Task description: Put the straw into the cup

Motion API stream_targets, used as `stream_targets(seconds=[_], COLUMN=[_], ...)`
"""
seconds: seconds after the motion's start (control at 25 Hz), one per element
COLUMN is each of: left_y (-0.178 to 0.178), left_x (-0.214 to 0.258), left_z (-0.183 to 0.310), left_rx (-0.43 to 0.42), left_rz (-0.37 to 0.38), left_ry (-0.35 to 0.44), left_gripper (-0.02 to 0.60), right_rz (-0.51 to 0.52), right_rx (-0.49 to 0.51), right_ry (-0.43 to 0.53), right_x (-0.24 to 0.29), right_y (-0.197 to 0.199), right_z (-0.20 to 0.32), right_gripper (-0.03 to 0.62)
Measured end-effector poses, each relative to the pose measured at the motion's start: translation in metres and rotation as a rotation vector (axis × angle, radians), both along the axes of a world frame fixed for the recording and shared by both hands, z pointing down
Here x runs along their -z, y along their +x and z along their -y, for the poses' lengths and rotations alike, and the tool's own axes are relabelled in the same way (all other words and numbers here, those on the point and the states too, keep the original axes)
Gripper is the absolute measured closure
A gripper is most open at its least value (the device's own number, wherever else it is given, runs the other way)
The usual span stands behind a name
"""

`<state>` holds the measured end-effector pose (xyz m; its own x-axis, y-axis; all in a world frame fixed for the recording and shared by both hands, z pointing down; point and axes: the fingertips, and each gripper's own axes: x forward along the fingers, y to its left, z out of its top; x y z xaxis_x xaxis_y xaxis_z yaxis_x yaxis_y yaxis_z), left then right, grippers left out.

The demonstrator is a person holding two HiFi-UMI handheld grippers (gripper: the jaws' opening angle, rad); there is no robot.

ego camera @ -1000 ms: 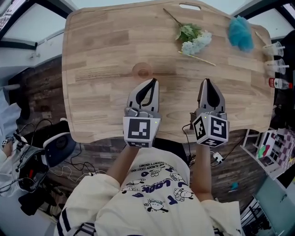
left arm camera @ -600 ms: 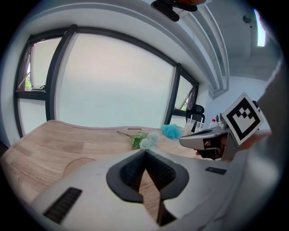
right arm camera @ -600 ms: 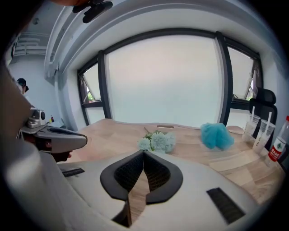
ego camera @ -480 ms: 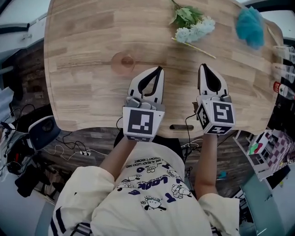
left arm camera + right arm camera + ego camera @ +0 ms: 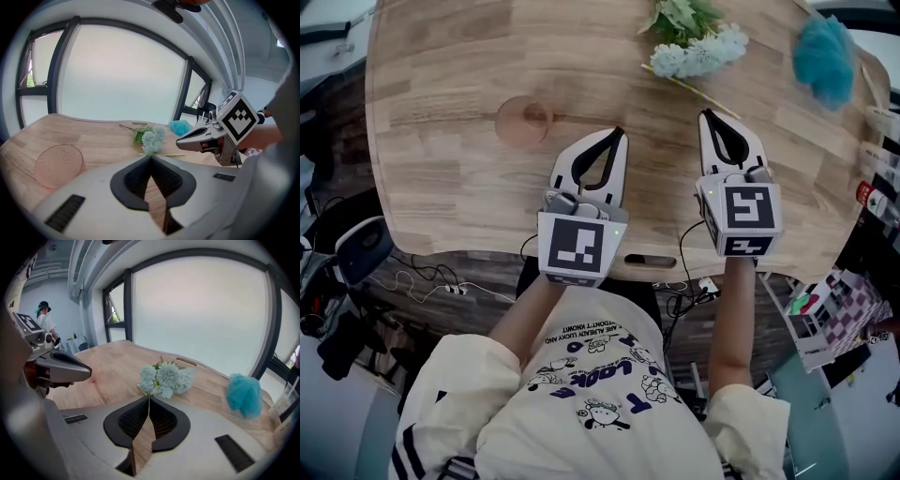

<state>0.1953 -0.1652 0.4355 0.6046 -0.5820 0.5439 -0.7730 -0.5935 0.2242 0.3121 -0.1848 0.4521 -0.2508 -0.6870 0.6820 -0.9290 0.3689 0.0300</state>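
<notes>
Both pairs of jaws are closed tip to tip, with nothing between them. We hold the left gripper [image 5: 620,134] and the right gripper [image 5: 704,114] side by side over the near part of the wooden table [image 5: 441,187]. Just beyond the left gripper, to its left, sits the pink cup [image 5: 523,120], apart from everything else. Past the right gripper the thin yellow straw [image 5: 694,94] lies flat beside the pale blue flowers [image 5: 698,52]. Farther right rests a fluffy teal puff [image 5: 825,61].
</notes>
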Motion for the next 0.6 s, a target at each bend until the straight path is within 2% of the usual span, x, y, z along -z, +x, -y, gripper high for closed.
stream_targets(seconds=[0.36, 0.6], left_y=[0.002, 0.003], left_x=[-0.004, -0.006], left_z=[0.005, 0.003], left_rx=[0.042, 0.052], left_rz=[-0.026, -0.035], left_ry=[0.0, -0.012], left_gripper=[0.554, 0.554], right_rz=[-0.179, -0.257], right_rx=[0.217, 0.309], right_ry=[-0.102, -0.147], right_x=[-0.029, -0.039], right_y=[0.001, 0.006], right_z=[0.01, 0.016], right_gripper=[0.541, 0.531])
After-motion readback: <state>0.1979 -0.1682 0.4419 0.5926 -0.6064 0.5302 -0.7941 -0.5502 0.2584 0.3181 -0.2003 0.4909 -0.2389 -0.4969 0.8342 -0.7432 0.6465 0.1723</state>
